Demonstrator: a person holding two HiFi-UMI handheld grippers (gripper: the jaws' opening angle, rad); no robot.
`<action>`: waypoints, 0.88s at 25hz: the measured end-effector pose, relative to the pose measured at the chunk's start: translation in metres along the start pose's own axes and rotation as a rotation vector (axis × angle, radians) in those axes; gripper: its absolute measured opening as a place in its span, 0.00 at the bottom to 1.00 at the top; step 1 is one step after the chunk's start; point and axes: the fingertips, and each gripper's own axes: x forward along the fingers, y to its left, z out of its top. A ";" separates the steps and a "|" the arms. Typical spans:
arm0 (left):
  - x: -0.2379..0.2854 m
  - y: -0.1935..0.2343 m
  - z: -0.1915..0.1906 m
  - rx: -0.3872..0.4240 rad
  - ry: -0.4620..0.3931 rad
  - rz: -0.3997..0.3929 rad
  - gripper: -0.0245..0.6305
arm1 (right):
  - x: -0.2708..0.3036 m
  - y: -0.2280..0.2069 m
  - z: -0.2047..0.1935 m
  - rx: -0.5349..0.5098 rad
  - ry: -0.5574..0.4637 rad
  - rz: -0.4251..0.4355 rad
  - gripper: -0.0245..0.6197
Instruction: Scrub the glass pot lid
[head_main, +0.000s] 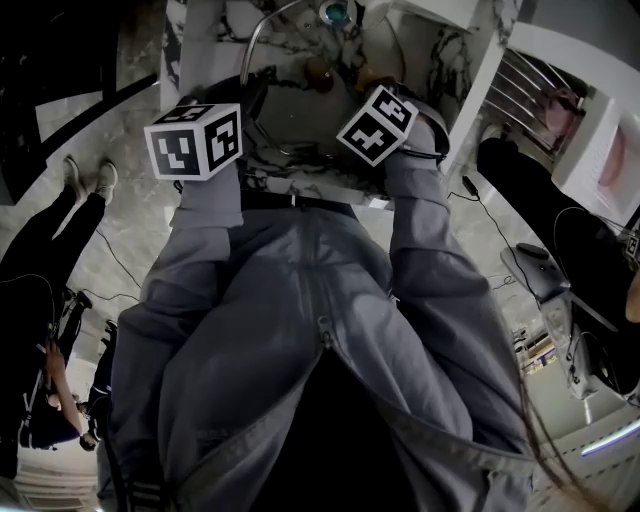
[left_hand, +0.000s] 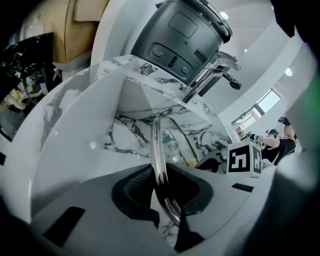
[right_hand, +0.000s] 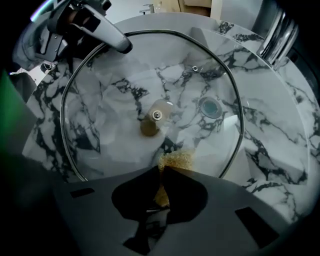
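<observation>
Plainly, the glass pot lid (right_hand: 110, 100) is held over the marble sink (right_hand: 280, 135), and the basin's veining and its drain (right_hand: 210, 107) show through the glass. The left gripper (left_hand: 165, 186) has its jaws closed on the lid's metal rim. Its own view sees the lid edge-on, as a thin bright band running up from between the dark pads. The right gripper (right_hand: 162, 172) has its jaws pinched nearly together on a yellow-brown scouring pad (right_hand: 175, 160). The pad's free end lies against the glass, near the rim closest to that gripper and just below the lid's centre. A small screw sits at that centre, with a brownish knob (right_hand: 149, 127) blurred behind the glass.

I cannot tell whether the lid's far rim rests on the basin or hangs free.

From the head view little of this can be made out. Grey sleeves (head_main: 420, 230) and the two marker cubes (head_main: 195, 140) cover the jaws, and only an arc of the lid's rim shows above them.

A chrome faucet (left_hand: 207, 80) rises at the sink's back edge, with a dark grey appliance (left_hand: 182, 35) beside it, cut off at the top. Another person (head_main: 50, 250) stands at the left edge, mostly in shadow.
</observation>
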 end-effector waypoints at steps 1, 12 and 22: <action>-0.001 0.000 0.001 0.002 -0.004 0.003 0.15 | 0.000 0.004 -0.002 -0.007 0.008 0.010 0.11; -0.003 -0.002 0.007 0.030 -0.028 0.014 0.15 | -0.002 0.070 -0.017 -0.089 0.044 0.239 0.11; -0.004 -0.003 0.006 0.037 -0.025 0.017 0.15 | -0.027 0.138 0.009 -0.071 -0.130 0.608 0.11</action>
